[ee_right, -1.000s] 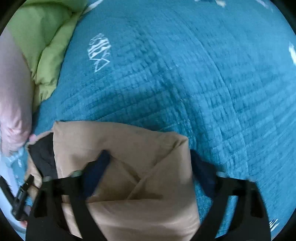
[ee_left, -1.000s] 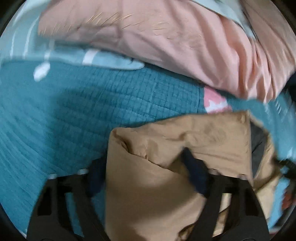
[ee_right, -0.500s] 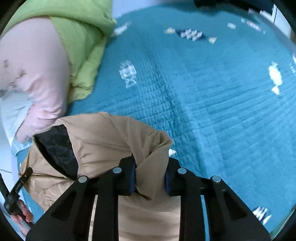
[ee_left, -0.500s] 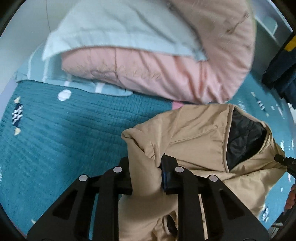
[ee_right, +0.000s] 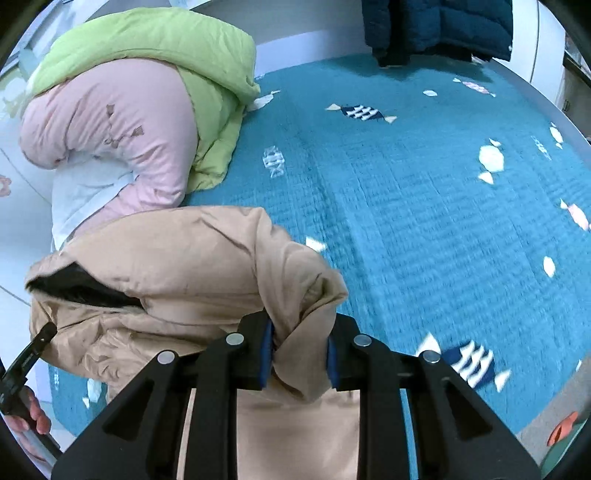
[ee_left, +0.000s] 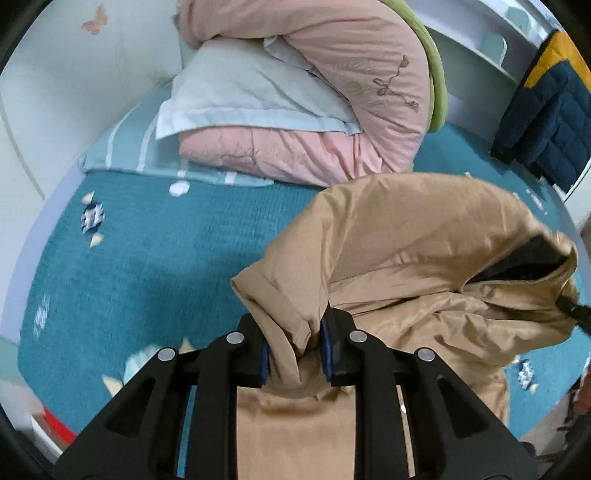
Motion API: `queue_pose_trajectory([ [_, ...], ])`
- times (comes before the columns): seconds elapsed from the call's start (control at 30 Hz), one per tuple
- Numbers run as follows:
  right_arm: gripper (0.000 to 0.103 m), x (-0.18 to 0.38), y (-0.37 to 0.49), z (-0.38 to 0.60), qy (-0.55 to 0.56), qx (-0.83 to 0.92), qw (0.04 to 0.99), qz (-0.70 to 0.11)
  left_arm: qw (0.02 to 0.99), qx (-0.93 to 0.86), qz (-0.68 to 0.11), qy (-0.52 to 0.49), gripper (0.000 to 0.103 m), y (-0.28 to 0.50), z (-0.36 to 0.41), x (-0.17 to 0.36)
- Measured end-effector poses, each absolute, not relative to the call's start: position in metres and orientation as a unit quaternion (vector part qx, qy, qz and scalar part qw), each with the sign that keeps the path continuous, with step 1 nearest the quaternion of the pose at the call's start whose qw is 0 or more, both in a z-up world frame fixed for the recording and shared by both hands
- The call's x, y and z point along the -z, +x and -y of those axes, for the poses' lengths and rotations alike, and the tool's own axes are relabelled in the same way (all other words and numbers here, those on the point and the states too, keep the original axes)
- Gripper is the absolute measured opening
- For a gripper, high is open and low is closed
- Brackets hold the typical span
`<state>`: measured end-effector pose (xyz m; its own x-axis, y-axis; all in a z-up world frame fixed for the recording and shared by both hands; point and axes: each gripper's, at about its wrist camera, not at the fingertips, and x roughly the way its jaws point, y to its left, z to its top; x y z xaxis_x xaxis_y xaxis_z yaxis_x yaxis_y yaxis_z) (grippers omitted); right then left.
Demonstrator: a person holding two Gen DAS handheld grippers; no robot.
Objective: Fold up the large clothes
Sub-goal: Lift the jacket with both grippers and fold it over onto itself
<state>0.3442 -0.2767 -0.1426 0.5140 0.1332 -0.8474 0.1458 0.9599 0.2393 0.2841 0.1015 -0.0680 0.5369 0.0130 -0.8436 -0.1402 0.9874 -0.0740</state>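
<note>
A large tan jacket [ee_left: 406, 258] with a dark quilted lining [ee_left: 524, 258] hangs above a teal bedspread [ee_left: 147, 266]. My left gripper [ee_left: 295, 347] is shut on a bunched corner of it. My right gripper [ee_right: 299, 347] is shut on the other corner of the same jacket [ee_right: 177, 258], whose dark lining [ee_right: 81, 288] shows at the left. The jacket sags between the two grippers, lifted off the bed. The lower part hangs out of sight below the grippers.
A pink and green duvet [ee_left: 332, 92] with a pale pillow [ee_left: 240, 92] is piled at the head of the bed, also in the right wrist view [ee_right: 129, 110]. A dark blue jacket [ee_right: 443, 26] hangs at the far side. The teal bedspread [ee_right: 443, 203] spreads to the right.
Both grippers closed on the jacket's corners, then rose and pulled back from the bed, lifting the jacket. More of the bed and room shows now.
</note>
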Motion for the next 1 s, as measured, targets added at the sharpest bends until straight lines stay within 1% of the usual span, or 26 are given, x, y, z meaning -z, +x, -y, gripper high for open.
queue_pose_trajectory([
  [0.1, 0.021, 0.141, 0.326, 0.272, 0.141, 0.001, 0.856, -0.497, 0.873, -0.048, -0.480, -0.073, 0.020, 0.259, -0.107, 0.066],
  [0.37, 0.021, 0.133, 0.266, 0.249, 0.056, -0.002, 0.879, -0.474, 0.879, -0.036, -0.476, -0.027, 0.020, 0.197, -0.105, 0.069],
  [0.47, 0.021, 0.143, 0.246, 0.244, 0.031, -0.003, 0.882, -0.470, 0.881, -0.030, -0.473, -0.002, 0.020, 0.174, -0.102, 0.077],
  [0.6, 0.021, 0.162, 0.219, 0.237, 0.008, -0.016, 0.880, -0.474, 0.875, -0.018, -0.483, -0.025, 0.020, 0.148, -0.108, 0.090],
  [0.73, 0.021, 0.188, 0.194, 0.236, 0.005, -0.018, 0.868, -0.497, 0.859, -0.013, -0.510, -0.032, 0.020, 0.120, -0.112, 0.119],
  [0.8, 0.024, 0.203, 0.183, 0.234, -0.006, -0.024, 0.859, -0.512, 0.852, -0.014, -0.522, -0.032, 0.021, 0.107, -0.114, 0.134],
  [0.87, 0.029, 0.223, 0.172, 0.234, -0.020, -0.019, 0.844, -0.536, 0.844, -0.013, -0.534, -0.035, 0.024, 0.095, -0.117, 0.148],
  [0.9, 0.030, 0.233, 0.165, 0.234, -0.025, -0.020, 0.833, -0.553, 0.840, -0.015, -0.542, -0.034, 0.029, 0.087, -0.118, 0.156],
  [0.93, 0.033, 0.237, 0.159, 0.235, -0.023, -0.023, 0.827, -0.562, 0.835, -0.015, -0.550, -0.031, 0.037, 0.079, -0.120, 0.162],
  [1.0, 0.045, 0.241, 0.142, 0.240, -0.001, -0.034, 0.817, -0.576, 0.828, -0.012, -0.560, -0.029, 0.042, 0.062, -0.122, 0.168],
])
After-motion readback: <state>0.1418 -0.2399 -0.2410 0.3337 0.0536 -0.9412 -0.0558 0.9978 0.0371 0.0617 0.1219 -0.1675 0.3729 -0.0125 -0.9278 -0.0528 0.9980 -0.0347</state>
